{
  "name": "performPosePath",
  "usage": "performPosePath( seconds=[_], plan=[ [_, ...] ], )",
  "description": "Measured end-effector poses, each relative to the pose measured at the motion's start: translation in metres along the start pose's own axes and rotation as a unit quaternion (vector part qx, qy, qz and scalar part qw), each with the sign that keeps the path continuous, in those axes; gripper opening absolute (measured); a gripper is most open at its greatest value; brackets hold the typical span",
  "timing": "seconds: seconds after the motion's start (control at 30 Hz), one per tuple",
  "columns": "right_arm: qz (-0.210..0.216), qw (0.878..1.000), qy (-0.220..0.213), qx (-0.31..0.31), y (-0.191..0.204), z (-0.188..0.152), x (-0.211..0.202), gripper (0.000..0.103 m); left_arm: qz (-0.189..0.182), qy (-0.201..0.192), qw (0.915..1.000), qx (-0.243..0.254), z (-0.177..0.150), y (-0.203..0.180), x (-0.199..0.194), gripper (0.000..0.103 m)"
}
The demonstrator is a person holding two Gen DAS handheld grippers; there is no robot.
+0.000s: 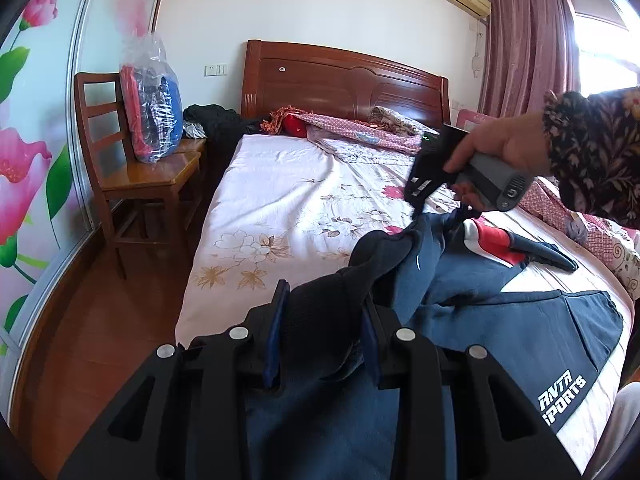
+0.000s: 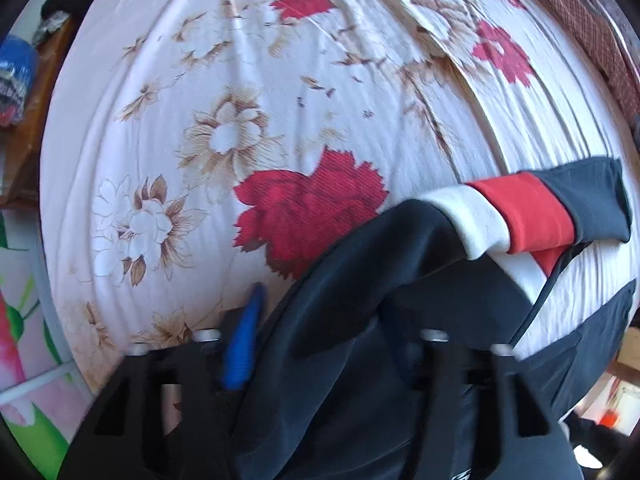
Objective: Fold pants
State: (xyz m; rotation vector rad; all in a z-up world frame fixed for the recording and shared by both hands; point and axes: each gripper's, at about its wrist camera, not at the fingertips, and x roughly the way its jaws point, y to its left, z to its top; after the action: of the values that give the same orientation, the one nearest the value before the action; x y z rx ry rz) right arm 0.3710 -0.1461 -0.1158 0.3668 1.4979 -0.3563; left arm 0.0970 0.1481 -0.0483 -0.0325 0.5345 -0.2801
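Dark navy sports pants (image 1: 500,320) with white lettering and a white-and-red stripe (image 2: 528,216) lie crumpled on the near right part of the bed (image 1: 280,200). In the left wrist view my left gripper (image 1: 324,312) is shut on a thick bunch of the pants' fabric between its blue pads. A hand (image 1: 504,144) in a floral sleeve holds my right gripper (image 1: 418,210) pointing down, and a peak of the cloth rises to its tips. In the right wrist view the pants (image 2: 360,360) fill the right gripper (image 2: 328,312). One blue pad (image 2: 244,340) shows; the cloth covers the other finger.
The flowered bedsheet (image 2: 240,120) stretches away left and beyond the pants. A folded quilt and pillows (image 1: 360,136) lie at the wooden headboard (image 1: 340,84). A wooden chair (image 1: 140,184) bearing a plastic bag of clothes (image 1: 152,100) stands left of the bed.
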Motion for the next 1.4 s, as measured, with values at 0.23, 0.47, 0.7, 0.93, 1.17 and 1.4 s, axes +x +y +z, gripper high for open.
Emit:
performPosePath(
  seconds=[0.23, 0.47, 0.7, 0.93, 1.17, 1.4],
  plan=[
    [0.113, 0.992, -0.048, 0.002, -0.06, -0.022, -0.045, 0.009, 0.033, -0.028, 0.999, 0.008, 0.012, 0.003, -0.004, 0.032],
    [0.243, 0.96, -0.134, 0.021, -0.111, -0.083, -0.113, 0.009, 0.076, -0.073, 0.9945, -0.004, 0.04, 0.018, -0.015, 0.032],
    [0.299, 0.925, -0.236, -0.013, -0.147, -0.176, -0.133, 0.009, 0.1, -0.095, 0.9905, -0.001, 0.038, 0.023, -0.031, 0.033],
    [0.34, 0.906, -0.254, 0.001, -0.178, -0.25, -0.09, 0.009, 0.112, -0.06, 0.9918, 0.018, -0.005, 0.024, -0.045, 0.033],
    [0.333, 0.909, -0.249, -0.015, -0.184, -0.278, -0.05, 0.009, 0.102, -0.04, 0.993, 0.045, -0.026, 0.024, -0.055, 0.035],
    [0.323, 0.923, -0.208, -0.023, -0.18, -0.295, -0.001, 0.009, 0.066, 0.013, 0.9969, -0.04, -0.035, 0.044, -0.062, 0.046]
  ],
)
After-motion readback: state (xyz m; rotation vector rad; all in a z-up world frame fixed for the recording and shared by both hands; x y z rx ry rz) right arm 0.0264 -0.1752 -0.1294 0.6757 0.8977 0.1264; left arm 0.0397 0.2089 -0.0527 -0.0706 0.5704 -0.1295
